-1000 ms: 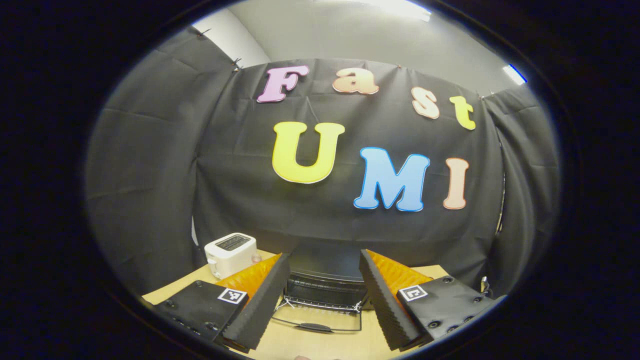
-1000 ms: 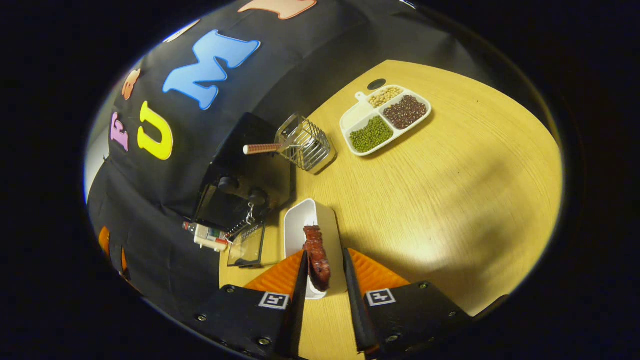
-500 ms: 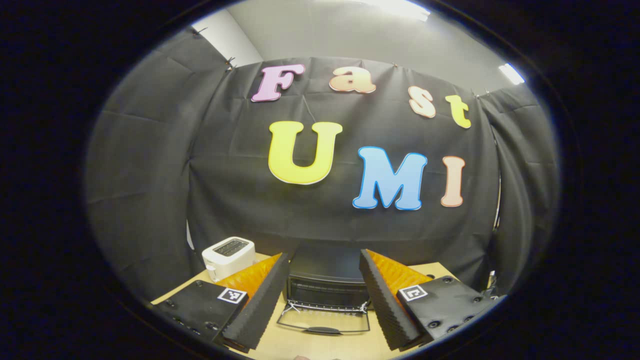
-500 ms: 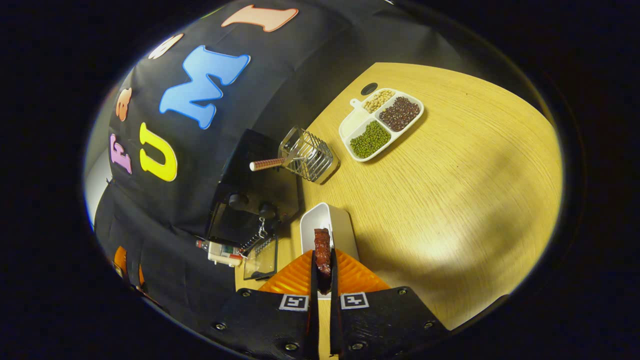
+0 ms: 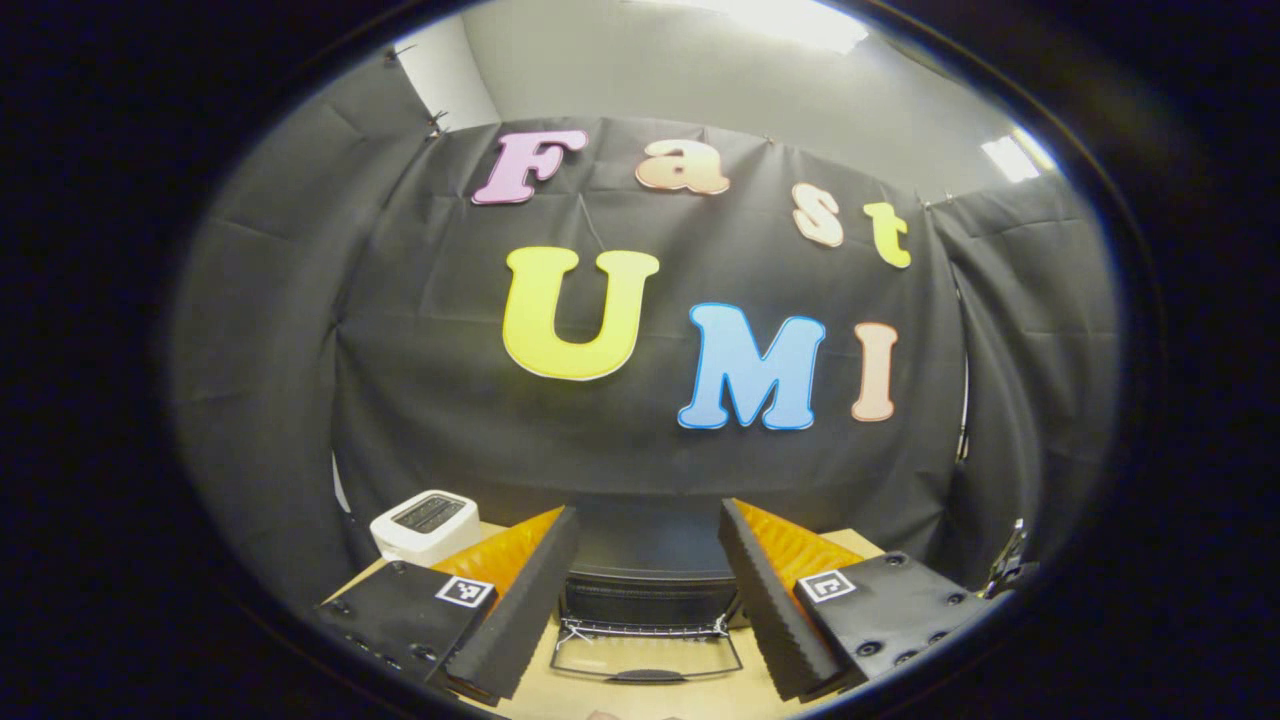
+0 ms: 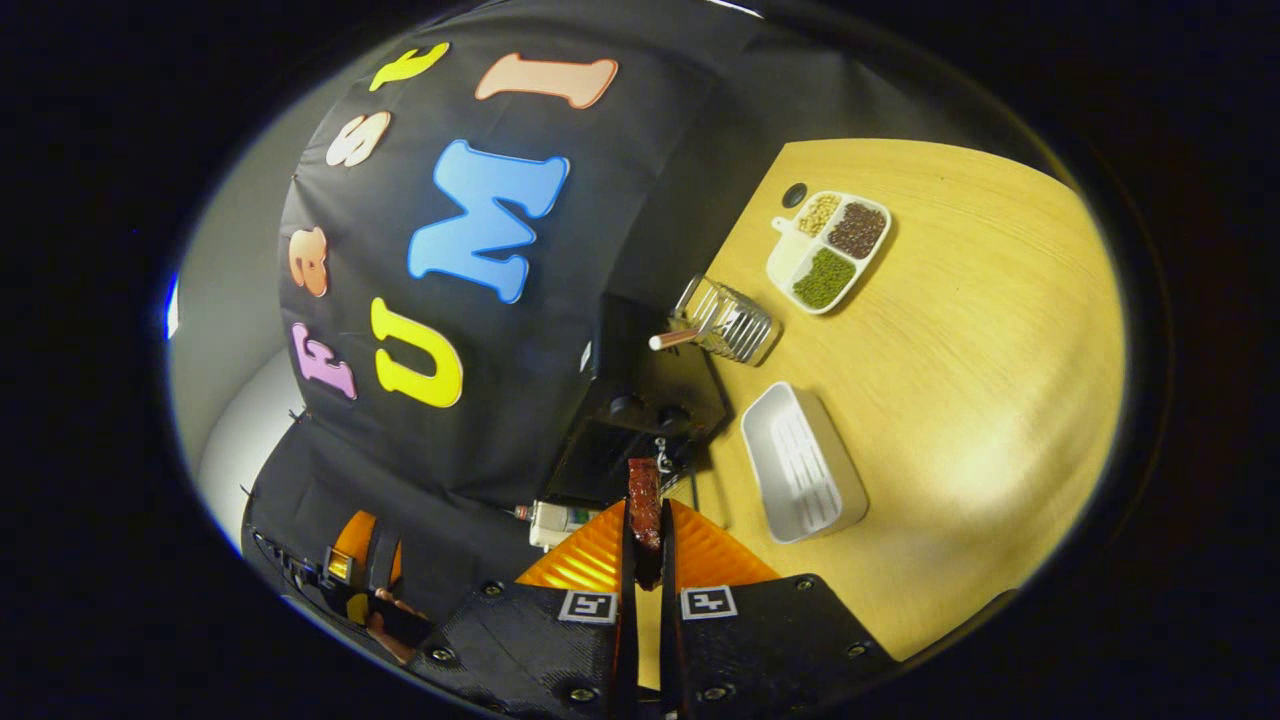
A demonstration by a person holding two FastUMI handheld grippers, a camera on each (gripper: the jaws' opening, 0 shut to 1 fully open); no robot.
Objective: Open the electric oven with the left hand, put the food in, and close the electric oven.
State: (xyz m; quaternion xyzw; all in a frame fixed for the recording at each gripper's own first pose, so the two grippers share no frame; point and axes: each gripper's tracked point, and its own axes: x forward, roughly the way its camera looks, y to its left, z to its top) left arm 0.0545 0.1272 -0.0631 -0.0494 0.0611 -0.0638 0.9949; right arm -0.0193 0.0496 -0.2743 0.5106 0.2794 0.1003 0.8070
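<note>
The right gripper [image 6: 641, 560] is clamped on the piece of food [image 6: 644, 505], which has risen out of the white tray [image 6: 803, 462] and swung over toward the electric oven [image 6: 640, 405] at the table's [image 6: 980, 330] back edge. So the loading step is under way. The left gripper [image 5: 648, 600] hangs wide open, holding nothing, before the oven's dropped door [image 5: 646, 655].

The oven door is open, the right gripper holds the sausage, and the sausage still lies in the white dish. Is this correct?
Not quite. In the right gripper view the sausage is lifted clear, clamped by the right gripper, and the white dish is empty. The oven door is open.
</note>
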